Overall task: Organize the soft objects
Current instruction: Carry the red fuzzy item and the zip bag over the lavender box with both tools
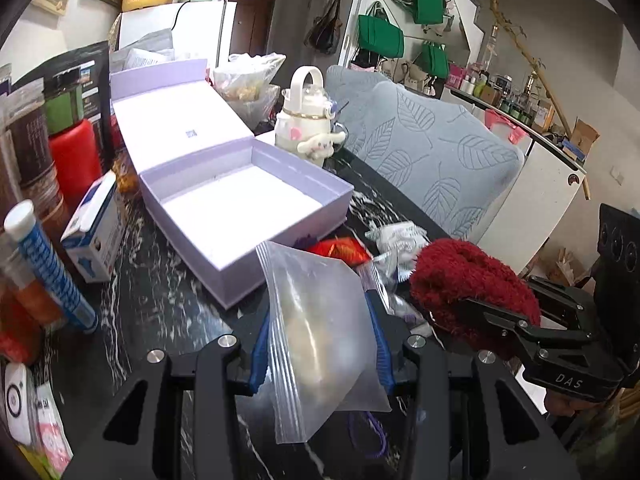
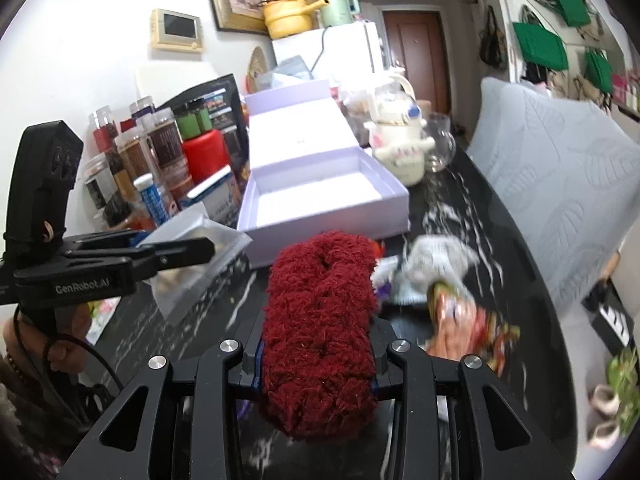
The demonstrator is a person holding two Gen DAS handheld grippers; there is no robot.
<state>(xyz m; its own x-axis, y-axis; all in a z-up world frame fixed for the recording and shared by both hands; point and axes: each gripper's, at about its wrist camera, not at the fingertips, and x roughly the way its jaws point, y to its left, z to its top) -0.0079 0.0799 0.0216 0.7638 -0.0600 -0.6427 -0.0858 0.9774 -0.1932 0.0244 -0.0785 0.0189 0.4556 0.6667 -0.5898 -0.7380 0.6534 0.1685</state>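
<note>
My left gripper (image 1: 320, 320) is shut on a clear zip bag (image 1: 320, 328) with something pale inside, held above the dark marble table (image 1: 160, 300). The bag also shows in the right wrist view (image 2: 192, 256). My right gripper (image 2: 318, 320) is shut on a fluffy dark red soft item (image 2: 320, 328), also seen to the right in the left wrist view (image 1: 468, 288). An open lilac box (image 1: 244, 204) stands empty just beyond both grippers; it shows in the right wrist view too (image 2: 320, 204).
White wrapped soft items (image 1: 396, 240) and an orange-red packet (image 1: 340, 250) lie right of the box. Colourful soft items (image 2: 468, 320) lie on the table at right. Jars and bottles (image 2: 160, 160) crowd the left. A white kettle-shaped bottle (image 1: 308, 120) stands behind the box; a grey chair (image 1: 432, 152) is at right.
</note>
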